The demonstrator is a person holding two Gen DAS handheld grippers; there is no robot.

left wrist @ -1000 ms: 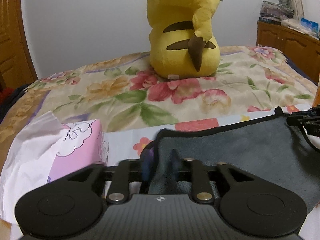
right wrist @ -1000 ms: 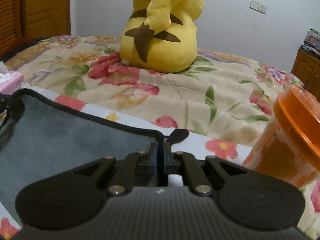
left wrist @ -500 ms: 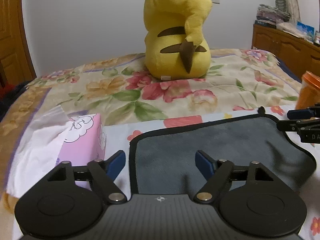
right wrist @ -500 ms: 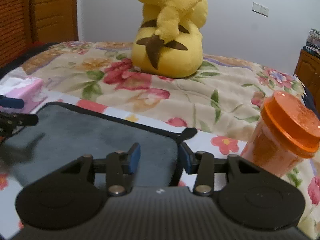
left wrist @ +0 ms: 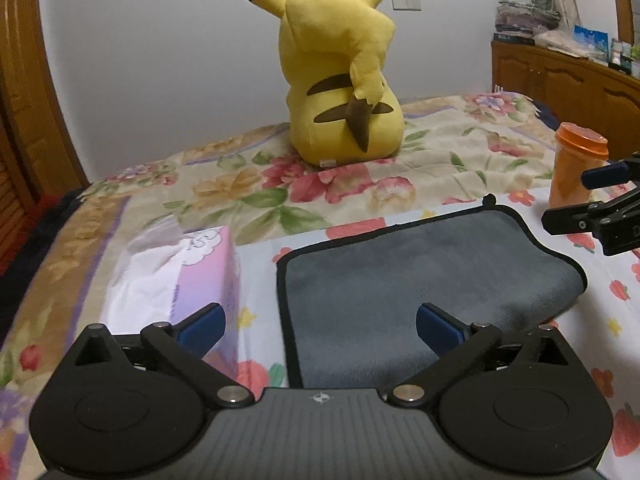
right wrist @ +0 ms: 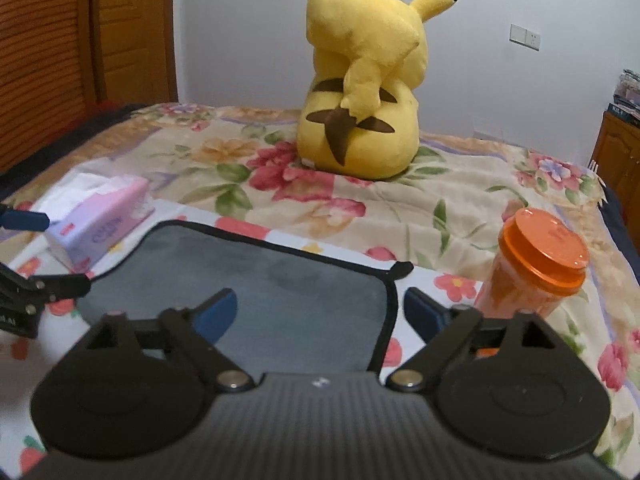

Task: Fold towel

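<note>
A grey towel (left wrist: 404, 276) with black trim lies folded flat on the floral bedspread; it also shows in the right wrist view (right wrist: 276, 296). My left gripper (left wrist: 320, 326) is open and empty, above the towel's near left edge, not touching it. My right gripper (right wrist: 320, 312) is open and empty, above the towel's near right corner. The right gripper also shows at the right edge of the left wrist view (left wrist: 592, 196). The left gripper shows at the left edge of the right wrist view (right wrist: 36, 252).
A pink tissue box (left wrist: 192, 276) lies left of the towel, also in the right wrist view (right wrist: 100, 220). An orange jar (right wrist: 536, 268) stands right of the towel. A large yellow plush toy (left wrist: 340, 88) sits farther back. Wooden cabinets (left wrist: 568, 80) stand at the right.
Both grippers were shut on the towel's corners a second ago. They have opened, let the towel go and pulled back and up. The towel now lies flat.
</note>
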